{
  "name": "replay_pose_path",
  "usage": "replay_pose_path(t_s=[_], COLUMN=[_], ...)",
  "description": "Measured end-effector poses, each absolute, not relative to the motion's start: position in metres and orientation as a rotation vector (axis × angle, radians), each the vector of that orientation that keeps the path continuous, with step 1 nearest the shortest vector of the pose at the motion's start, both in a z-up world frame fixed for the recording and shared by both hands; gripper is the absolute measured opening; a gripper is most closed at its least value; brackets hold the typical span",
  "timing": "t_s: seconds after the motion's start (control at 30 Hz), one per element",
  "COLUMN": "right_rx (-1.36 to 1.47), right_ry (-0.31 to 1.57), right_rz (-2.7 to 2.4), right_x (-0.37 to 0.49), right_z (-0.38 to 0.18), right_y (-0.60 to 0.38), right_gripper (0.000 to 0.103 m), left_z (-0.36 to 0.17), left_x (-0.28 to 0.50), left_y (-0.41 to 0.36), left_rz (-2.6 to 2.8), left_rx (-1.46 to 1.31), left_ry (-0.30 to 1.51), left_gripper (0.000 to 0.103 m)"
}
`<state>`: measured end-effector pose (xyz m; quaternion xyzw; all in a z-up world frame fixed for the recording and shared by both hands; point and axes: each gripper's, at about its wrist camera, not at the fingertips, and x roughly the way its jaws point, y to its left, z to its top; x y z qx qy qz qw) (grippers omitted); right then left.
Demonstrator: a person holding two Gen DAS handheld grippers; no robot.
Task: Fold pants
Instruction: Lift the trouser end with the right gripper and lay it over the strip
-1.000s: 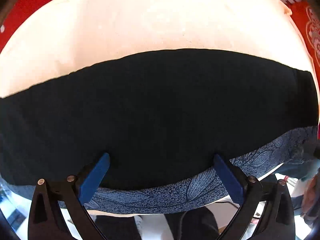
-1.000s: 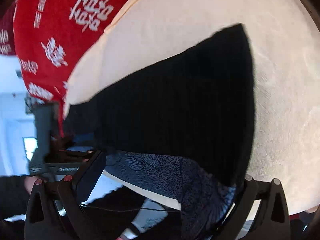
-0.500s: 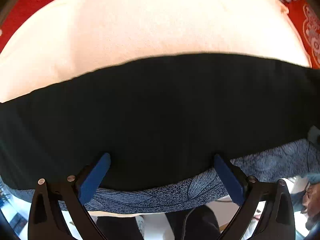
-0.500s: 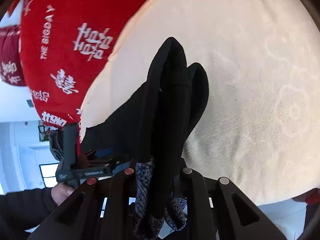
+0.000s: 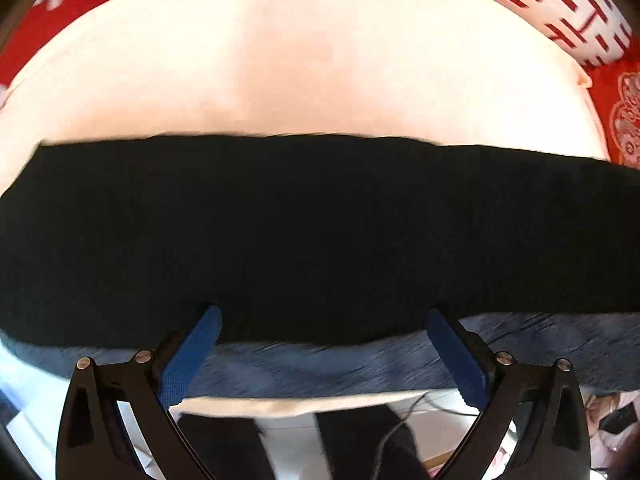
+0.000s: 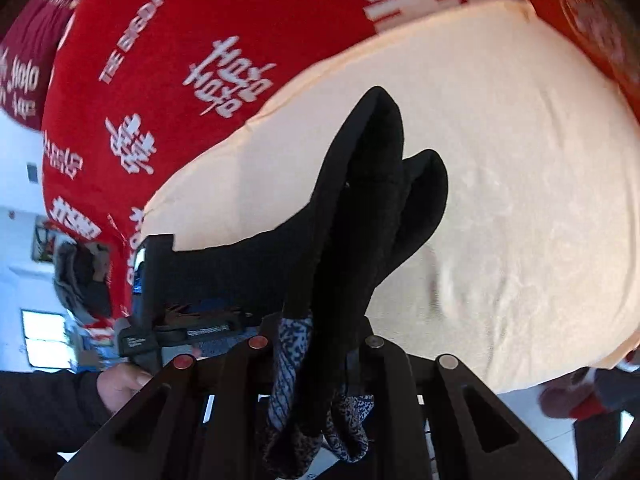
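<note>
Black pants lie in a long band across a cream cloth, with a blue patterned strip along their near edge. My left gripper hovers open over that near edge, its blue pads wide apart and holding nothing. In the right wrist view my right gripper is shut on a bunched end of the pants. That end is lifted off the cloth, black folds stick up past the jaws, and blue patterned fabric hangs between the fingers.
A red blanket with white characters lies beyond the cream cloth. A person's hand in a dark sleeve is at the lower left of the right wrist view. Dark trouser legs and a pale floor show below the near edge.
My right gripper has shut on the end of the pants and raised it, bunching the fabric. My left gripper has shifted over the pants and stayed open.
</note>
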<state>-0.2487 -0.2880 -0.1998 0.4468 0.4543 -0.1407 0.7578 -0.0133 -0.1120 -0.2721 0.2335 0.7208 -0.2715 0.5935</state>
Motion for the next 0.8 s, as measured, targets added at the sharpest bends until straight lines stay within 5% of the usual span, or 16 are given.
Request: replay_pose_path(t_s=[0.4, 0.8], right_rx=[0.685, 0.438], right_ry=[1.048, 1.259], right_rz=[-0.209, -0.257], right_x=[-0.129, -0.020], right_z=[-0.155, -0.261], right_y=[-0.147, -0.023], right_gripper=[0.017, 0.018], left_z=[-0.250, -0.250], left_x=[0.072, 0.109], left_y=[0.006, 0.070], left_rz=[-0.522, -0.425], left_rx=[0.425, 0.332], left_ry=[1.674, 1.708], left_gripper=[0.103, 0.103])
